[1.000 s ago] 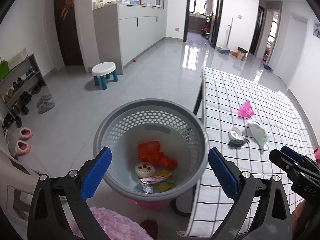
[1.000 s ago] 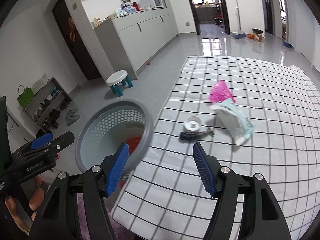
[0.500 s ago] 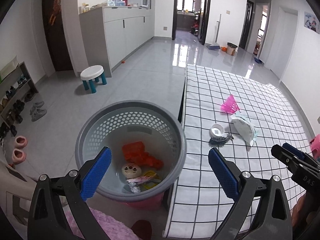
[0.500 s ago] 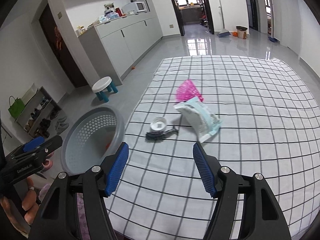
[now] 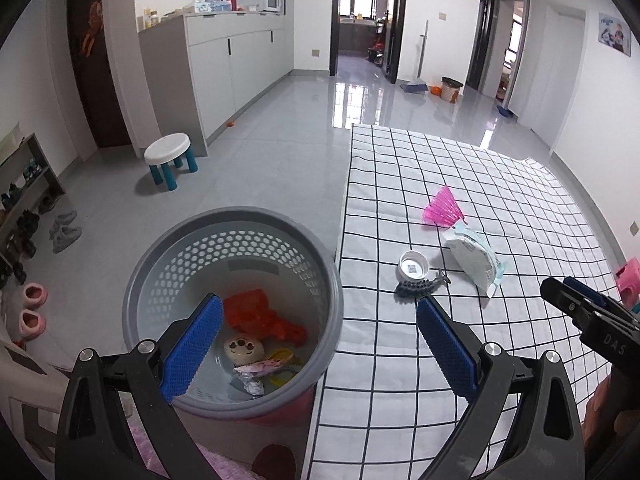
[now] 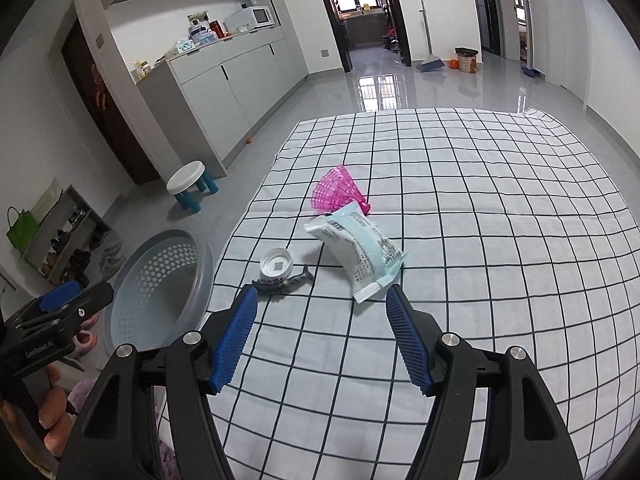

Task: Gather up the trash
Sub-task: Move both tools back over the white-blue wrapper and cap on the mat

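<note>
A grey perforated trash basket [image 5: 160,252] stands on the floor at the table's left edge, also in the right wrist view [image 6: 200,268]. It holds orange plastic [image 5: 260,316] and wrappers. On the checked tablecloth [image 6: 480,208] lie a white packet [image 6: 356,248], a pink shuttlecock [image 6: 338,194], a white cap [image 6: 276,262] and a dark hair clip [image 6: 280,282]. My left gripper [image 5: 316,344] is open and empty above the basket's right rim. My right gripper [image 6: 322,334] is open and empty, just short of the packet and clip.
A white stool with teal legs [image 5: 170,158] stands on the floor beyond the basket. A shoe rack [image 5: 24,200] lines the left wall. Grey cabinets [image 5: 236,64] stand at the back. A pink object [image 5: 628,276] sits at the table's right edge.
Both grippers have swung right. The basket has slid left in both views. The right gripper has come over the table toward the packet and clip. Both stay open.
</note>
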### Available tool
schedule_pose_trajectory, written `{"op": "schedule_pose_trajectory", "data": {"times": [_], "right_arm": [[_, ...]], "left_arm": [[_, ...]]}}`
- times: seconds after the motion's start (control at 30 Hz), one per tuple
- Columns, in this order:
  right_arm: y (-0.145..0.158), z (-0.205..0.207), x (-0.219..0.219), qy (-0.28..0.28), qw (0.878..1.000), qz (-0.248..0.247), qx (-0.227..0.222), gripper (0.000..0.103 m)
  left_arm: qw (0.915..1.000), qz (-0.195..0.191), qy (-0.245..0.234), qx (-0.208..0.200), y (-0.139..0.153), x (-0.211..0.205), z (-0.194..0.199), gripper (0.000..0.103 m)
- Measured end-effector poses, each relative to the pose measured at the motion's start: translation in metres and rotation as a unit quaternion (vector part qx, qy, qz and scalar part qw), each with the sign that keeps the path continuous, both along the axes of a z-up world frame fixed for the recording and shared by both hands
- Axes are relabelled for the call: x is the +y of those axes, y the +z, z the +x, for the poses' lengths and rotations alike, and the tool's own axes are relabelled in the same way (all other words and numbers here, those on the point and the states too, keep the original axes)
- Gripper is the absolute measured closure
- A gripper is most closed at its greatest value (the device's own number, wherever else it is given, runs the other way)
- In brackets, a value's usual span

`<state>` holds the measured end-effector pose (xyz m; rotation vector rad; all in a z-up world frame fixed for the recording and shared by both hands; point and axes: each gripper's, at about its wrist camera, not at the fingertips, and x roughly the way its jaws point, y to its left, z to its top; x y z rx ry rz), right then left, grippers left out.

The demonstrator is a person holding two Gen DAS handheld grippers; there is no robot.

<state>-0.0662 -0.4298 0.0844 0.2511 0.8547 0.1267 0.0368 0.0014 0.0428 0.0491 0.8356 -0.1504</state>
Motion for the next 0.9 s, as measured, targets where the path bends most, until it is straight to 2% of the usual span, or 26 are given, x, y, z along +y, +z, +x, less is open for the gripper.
{"op": "schedule_pose_trajectory", "data": {"times": [0.9], "right_arm": [[-0.014,0.044,-0.018,0.002,1.0,-0.026,0.016,0.039]], "left_arm": [[0.9995,0.0,-0.015,0.026,-0.031,-0.021,0.031,0.007]]}}
